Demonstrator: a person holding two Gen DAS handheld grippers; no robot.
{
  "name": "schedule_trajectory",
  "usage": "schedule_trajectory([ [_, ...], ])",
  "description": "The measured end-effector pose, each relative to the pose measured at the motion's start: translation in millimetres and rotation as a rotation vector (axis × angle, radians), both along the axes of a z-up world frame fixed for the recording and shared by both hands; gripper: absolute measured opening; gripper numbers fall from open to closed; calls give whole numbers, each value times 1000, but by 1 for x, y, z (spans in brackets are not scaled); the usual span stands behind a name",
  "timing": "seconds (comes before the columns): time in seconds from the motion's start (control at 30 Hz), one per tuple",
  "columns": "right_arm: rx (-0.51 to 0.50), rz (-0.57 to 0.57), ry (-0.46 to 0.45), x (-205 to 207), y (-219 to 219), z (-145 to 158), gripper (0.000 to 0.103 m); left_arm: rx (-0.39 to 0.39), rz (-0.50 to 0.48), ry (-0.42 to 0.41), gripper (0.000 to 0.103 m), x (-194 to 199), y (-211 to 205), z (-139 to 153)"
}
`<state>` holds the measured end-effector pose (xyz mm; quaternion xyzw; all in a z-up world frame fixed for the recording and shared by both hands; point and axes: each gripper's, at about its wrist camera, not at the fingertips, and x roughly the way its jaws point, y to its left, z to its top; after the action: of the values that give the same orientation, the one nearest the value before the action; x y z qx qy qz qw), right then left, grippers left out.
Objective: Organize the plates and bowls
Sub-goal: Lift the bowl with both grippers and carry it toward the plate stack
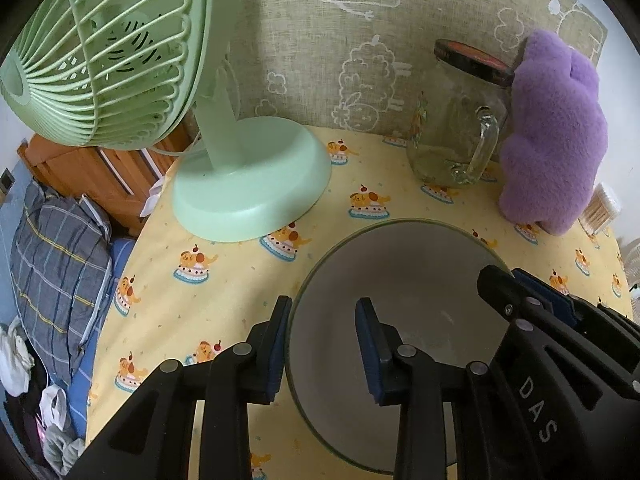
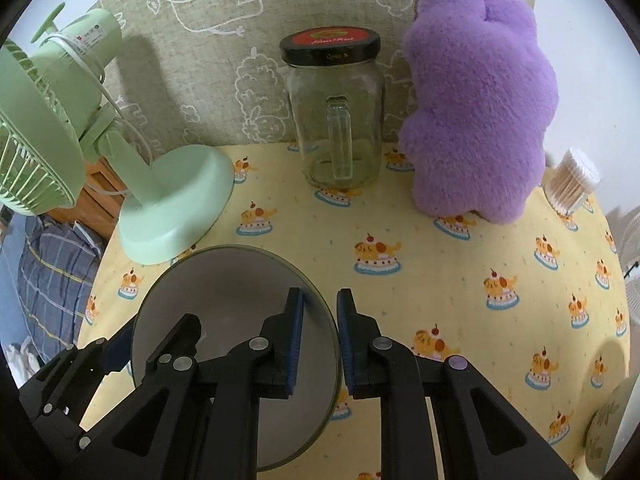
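A grey bowl with a thin green rim (image 1: 404,280) sits over the yellow cake-print tablecloth (image 1: 224,280). My left gripper (image 1: 324,344) straddles its left rim, one finger outside and one inside, with a wide gap between the pads. My right gripper shows in the left wrist view (image 1: 520,292) at the bowl's right rim. In the right wrist view the bowl (image 2: 224,292) is at lower left, and my right gripper (image 2: 320,340) straddles its right rim with a narrow gap, close on the rim.
A green desk fan (image 1: 248,176) stands at the back left, a lidded glass jar mug (image 2: 334,120) and a purple plush toy (image 2: 480,100) at the back. A cotton swab container (image 2: 572,184) is at right. A bed with plaid bedding (image 1: 56,248) lies beyond the table's left edge.
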<state>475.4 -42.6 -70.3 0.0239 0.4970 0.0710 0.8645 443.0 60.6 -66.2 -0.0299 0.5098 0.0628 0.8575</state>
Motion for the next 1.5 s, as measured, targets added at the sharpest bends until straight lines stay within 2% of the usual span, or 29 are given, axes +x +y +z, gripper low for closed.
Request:
schedule_trajectory([
  [0.3,-11,3,2,-20,-5,15,21,0,-19,-3,31,-20,-4,18],
  [0.73,5,-23,-37,-68,-16,63,21,14,-43,-41,31,-64,-10,67],
  [1.03,7,-37,-73,-117,-24,92,21,15,-62,-73,31,-108,-17,92],
  [1.5,-19,-83,-84,-207,-35,111,21,-6,-119,-75,31,-188,-25,111],
])
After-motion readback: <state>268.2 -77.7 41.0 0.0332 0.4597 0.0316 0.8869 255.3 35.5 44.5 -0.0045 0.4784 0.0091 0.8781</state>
